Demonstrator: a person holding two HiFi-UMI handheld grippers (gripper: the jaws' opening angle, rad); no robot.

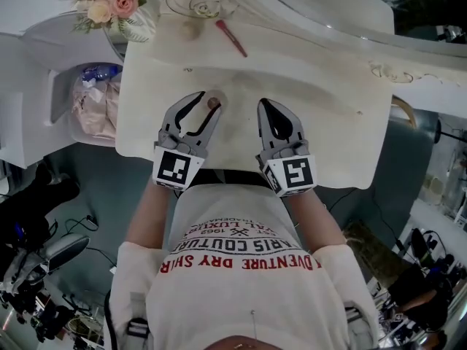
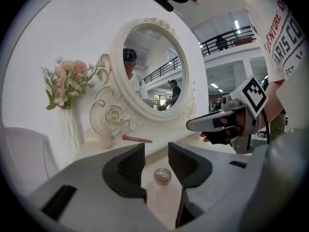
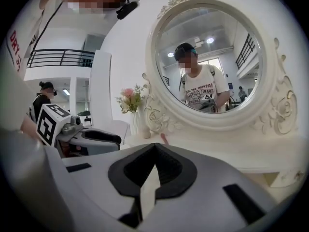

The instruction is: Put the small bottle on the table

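Left gripper view showed the left gripper (image 2: 155, 154) open, jaws either side of the small bottle (image 2: 162, 177) upright on the table (image 2: 116, 145) before the mirror (image 2: 149, 66); right gripper (image 3: 154, 148) closed, empty.

Red print runs upside down across the person's white T-shirt (image 1: 241, 268) in the head view: "1963", then "RIS COUTUR", and under it "AVENTURE DRY SH". The left gripper view catches "ARIS CO" on that shirt. The smaller lines are too fine to read.
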